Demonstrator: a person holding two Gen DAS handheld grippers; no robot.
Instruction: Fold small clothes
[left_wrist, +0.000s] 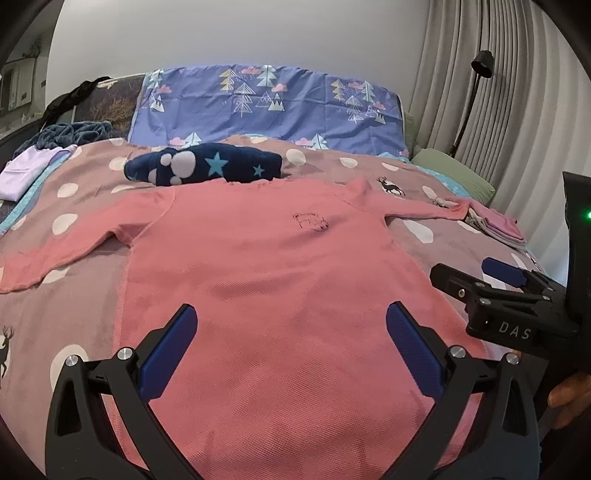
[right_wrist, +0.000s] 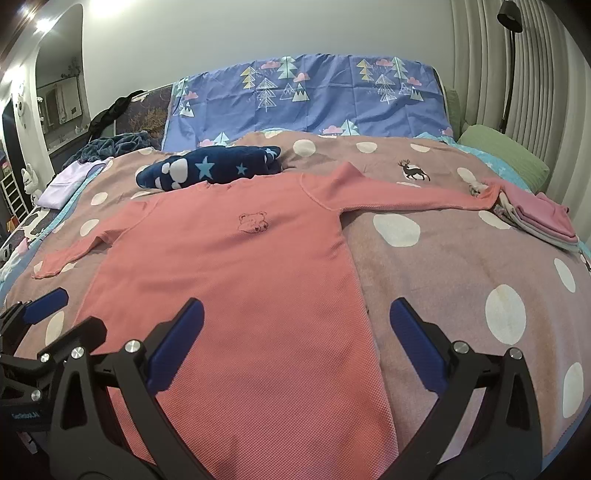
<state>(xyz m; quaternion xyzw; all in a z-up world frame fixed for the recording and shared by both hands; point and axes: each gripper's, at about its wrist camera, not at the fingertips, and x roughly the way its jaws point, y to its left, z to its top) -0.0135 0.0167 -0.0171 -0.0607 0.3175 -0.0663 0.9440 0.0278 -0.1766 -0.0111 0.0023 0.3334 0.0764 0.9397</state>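
A pink long-sleeved shirt with a small bear print lies flat, front up, on the bed, both sleeves spread out; it also shows in the right wrist view. My left gripper is open and empty, just above the shirt's lower hem area. My right gripper is open and empty over the shirt's lower right edge. The right gripper also shows at the right in the left wrist view, and the left gripper at the far left in the right wrist view.
A polka-dot blanket covers the bed. A navy star-print cloth lies beyond the collar. A stack of folded pink clothes sits at the right, a lilac garment at the left. A blue tree-print sheet covers the headboard.
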